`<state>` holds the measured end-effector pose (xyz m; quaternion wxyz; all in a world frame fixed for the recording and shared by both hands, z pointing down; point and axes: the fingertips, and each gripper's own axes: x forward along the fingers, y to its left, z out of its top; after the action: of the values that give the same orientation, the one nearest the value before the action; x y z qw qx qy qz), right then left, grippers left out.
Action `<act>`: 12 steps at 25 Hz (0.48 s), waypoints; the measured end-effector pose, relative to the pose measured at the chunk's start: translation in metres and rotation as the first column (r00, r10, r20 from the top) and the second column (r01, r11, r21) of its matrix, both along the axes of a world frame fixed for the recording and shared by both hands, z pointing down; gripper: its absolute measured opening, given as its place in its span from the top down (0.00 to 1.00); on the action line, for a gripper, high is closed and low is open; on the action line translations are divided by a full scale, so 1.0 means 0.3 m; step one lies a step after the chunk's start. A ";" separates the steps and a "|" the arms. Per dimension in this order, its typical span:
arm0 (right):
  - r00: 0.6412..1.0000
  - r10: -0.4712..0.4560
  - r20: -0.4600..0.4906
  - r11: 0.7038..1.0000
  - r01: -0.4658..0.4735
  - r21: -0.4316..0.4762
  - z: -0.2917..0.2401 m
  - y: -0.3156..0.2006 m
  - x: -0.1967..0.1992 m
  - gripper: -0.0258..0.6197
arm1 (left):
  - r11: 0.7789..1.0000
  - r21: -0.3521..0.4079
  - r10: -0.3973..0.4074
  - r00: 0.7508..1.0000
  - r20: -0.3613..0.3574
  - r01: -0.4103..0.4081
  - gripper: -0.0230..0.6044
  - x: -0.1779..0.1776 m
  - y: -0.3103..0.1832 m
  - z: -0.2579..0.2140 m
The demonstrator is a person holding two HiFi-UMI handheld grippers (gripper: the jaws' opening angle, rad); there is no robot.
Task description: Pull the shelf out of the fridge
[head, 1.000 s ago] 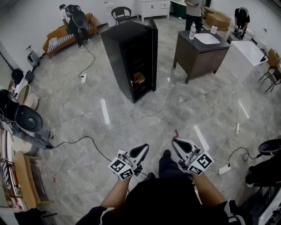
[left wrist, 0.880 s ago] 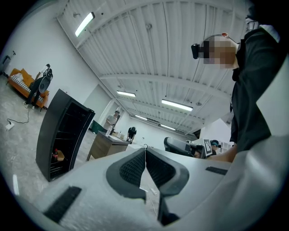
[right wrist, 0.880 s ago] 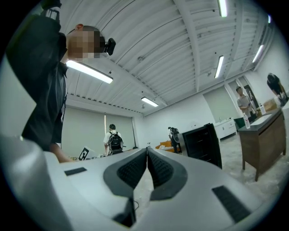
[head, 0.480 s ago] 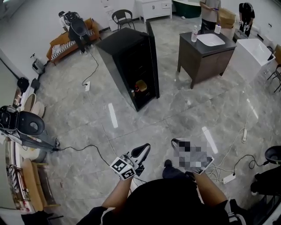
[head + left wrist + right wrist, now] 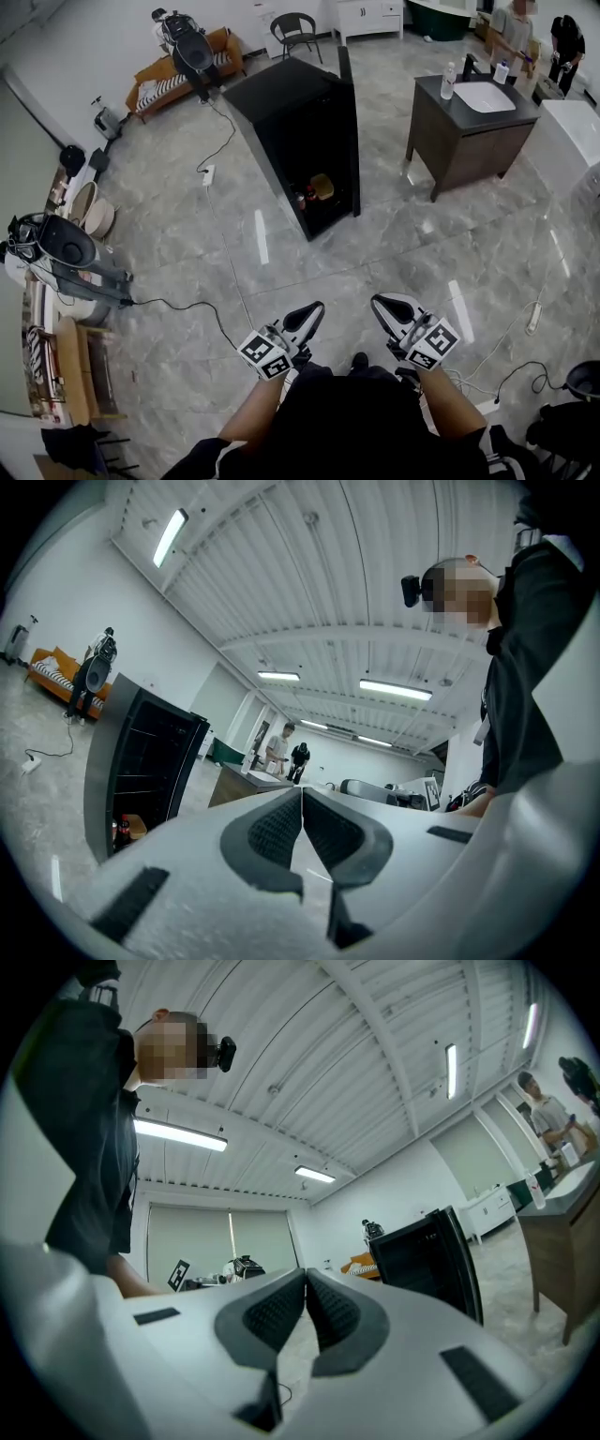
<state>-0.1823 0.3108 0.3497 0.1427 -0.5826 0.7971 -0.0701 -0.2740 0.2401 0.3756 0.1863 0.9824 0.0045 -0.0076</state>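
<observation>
Along the left wall stands a clutter of black stools and gear (image 5: 58,251), and a black cable (image 5: 178,305) snakes from it across the grey tiled floor (image 5: 187,216), ending just short of the person's feet. Ahead lies wide bare tile up to the black fridge (image 5: 286,98), well apart from both grippers. Its door (image 5: 349,131) is swung open on the right edge. The shelf (image 5: 142,776) sits inside the fridge, seen only as thin lines in the left gripper view. Farther right stands a dark sink cabinet (image 5: 473,131), with a clear lane of floor between it and the fridge. The left gripper (image 5: 312,309) has its ribbed pads (image 5: 279,825) pressed together on nothing. The right gripper (image 5: 378,303) is likewise closed and empty, touching nothing.
</observation>
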 end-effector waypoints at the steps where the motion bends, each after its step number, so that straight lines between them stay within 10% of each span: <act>1: 1.000 -0.004 0.003 1.000 0.004 0.006 -0.002 -0.018 0.012 0.92 | 1.000 0.005 -0.001 1.000 0.002 0.001 0.93 0.012 -0.014 0.007; 12: 1.000 0.003 -0.006 1.000 -0.003 -0.014 0.031 -0.185 0.175 0.92 | 1.000 -0.023 -0.016 1.000 -0.014 0.016 0.93 0.187 -0.227 0.043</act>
<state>-0.1298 0.2551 0.3591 0.1364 -0.5848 0.7962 -0.0735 -0.2179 0.1718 0.3886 0.1973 0.9802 -0.0020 -0.0162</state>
